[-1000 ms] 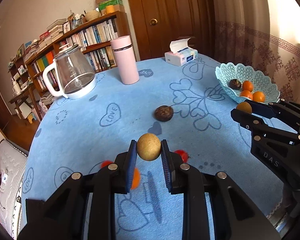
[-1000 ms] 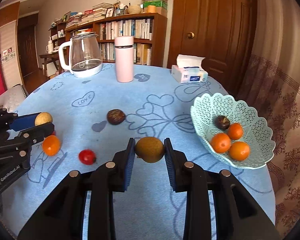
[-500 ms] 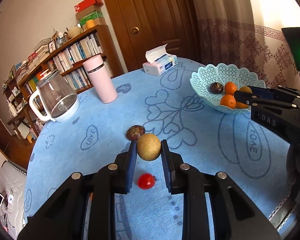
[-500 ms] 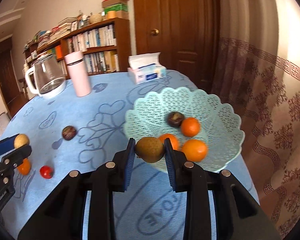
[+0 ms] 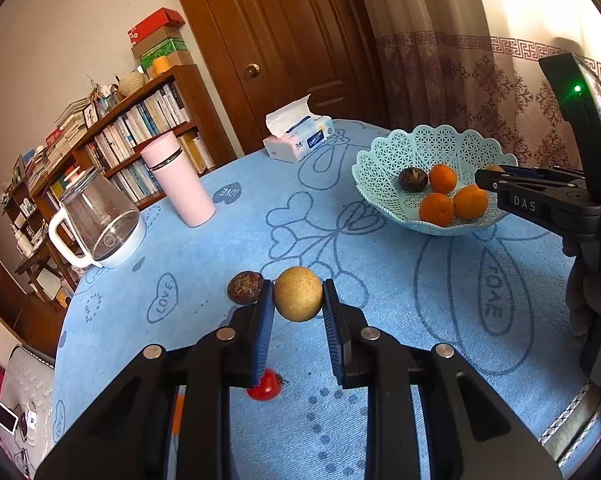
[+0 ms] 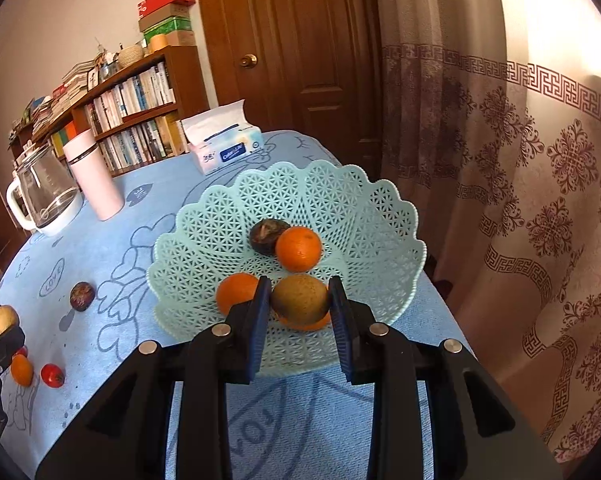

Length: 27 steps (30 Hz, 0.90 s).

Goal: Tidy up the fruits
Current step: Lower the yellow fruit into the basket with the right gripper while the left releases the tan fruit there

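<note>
My left gripper [image 5: 298, 300] is shut on a round tan fruit [image 5: 298, 294] above the blue tablecloth [image 5: 220, 240], well left of the basket. A dark wrinkled fruit [image 5: 244, 288] lies just left of it, and a small red tomato [image 5: 265, 387] shows under the fingers. My right gripper [image 6: 300, 300] is shut on a brownish-green fruit [image 6: 299, 298] held over the mint lattice basket [image 6: 340, 208]. The basket holds three oranges [image 6: 298, 248] and a dark fruit [image 6: 265, 235]. The right gripper [image 5: 496, 178] also reaches over the basket [image 5: 384, 156] in the left wrist view.
A pink tumbler [image 5: 178, 178], a glass kettle [image 5: 96, 224] and a tissue box [image 5: 298, 140] stand at the table's far side. An orange [image 6: 21, 369] and the tomato [image 6: 52, 374] lie near the left gripper [image 6: 0, 326]. A curtain [image 6: 520, 200] hangs past the table's right edge.
Both grippers moved right across the table with their fruits. The right one went from beside the basket to over it; the left one now sits beside the dark fruit.
</note>
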Motion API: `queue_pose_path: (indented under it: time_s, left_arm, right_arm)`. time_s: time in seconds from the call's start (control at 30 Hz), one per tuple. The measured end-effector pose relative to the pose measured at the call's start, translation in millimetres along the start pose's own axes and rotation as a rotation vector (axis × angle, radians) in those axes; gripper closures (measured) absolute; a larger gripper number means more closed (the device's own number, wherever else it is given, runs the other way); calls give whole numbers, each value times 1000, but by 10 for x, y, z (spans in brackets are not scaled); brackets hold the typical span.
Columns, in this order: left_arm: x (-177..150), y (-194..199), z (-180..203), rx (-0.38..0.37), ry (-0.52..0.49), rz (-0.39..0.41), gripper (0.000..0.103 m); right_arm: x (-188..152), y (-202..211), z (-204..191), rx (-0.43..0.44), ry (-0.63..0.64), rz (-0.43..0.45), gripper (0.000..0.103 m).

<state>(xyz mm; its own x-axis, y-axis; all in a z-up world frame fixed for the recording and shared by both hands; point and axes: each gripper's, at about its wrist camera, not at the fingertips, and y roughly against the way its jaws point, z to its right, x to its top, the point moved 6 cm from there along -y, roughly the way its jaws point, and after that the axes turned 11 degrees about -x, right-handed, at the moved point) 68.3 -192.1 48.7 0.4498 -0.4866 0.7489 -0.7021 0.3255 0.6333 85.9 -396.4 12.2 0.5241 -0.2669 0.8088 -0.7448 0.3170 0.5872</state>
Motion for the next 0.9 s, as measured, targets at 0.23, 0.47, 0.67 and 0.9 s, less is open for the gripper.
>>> queue_pose_path:
  time_s: [0.23,0.47,0.67,0.9]
  left_arm:
    - [48,-12,69,-7,-20,4,79]
    - [103,-48,139,-12,-40,5,78]
    - [173,-138,193,-17,-56,7,78]
    - [337,-350,252,-78,-42,4,78]
  right_arm:
    - [40,-4,120,-1,-56,16,49]
    - [45,12,172,-5,-83,28,49]
    - [58,17,252,-17,-126,33,49]
    - [62,19,340,-30,-168,42,49]
